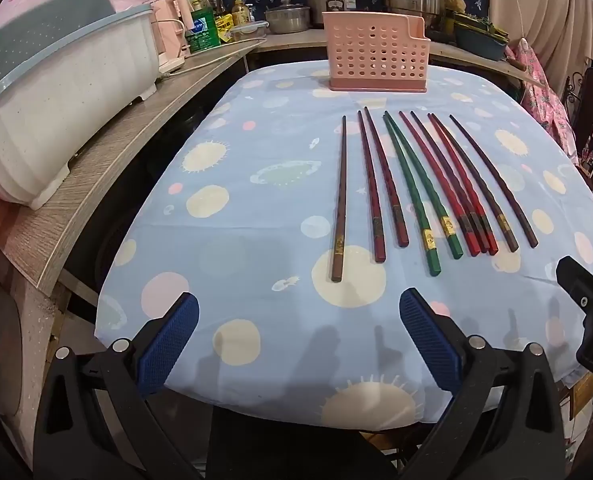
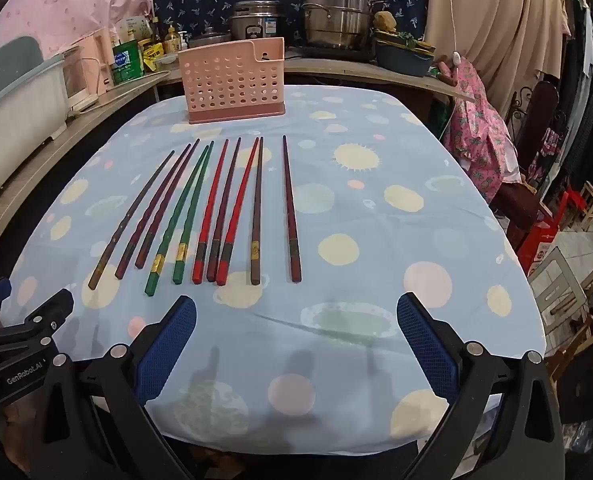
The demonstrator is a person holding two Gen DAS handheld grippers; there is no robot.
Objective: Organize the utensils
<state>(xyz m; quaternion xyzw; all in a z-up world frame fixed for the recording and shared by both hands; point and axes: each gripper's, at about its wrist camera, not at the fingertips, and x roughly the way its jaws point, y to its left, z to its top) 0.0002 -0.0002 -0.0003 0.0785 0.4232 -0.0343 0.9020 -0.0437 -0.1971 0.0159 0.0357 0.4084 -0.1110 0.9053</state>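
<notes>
Plainly, the left tool point(image 1: 299, 312) and right tool point(image 2: 296, 314) gape wide, seemingly touching nothing above the tablecloth point(image 1: 256, 240).

Ten chopsticks point(image 2: 200, 212) lie side by side in a row on the table point(image 2: 376, 216), tips toward the far edge. The basket point(image 2: 232, 80) stands upright behind the row. Pots point(image 2: 336, 12) sit on the counter point(image 2: 336, 66) behind the table.

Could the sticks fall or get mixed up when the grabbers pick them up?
Maybe. The red chopsticks lie pressed close to a dark one, so an open right gripper might pinch two at once. The pink basket stands at the far end, a long carry for a thin stick. The cloth looks loose and could bunch up.
</notes>
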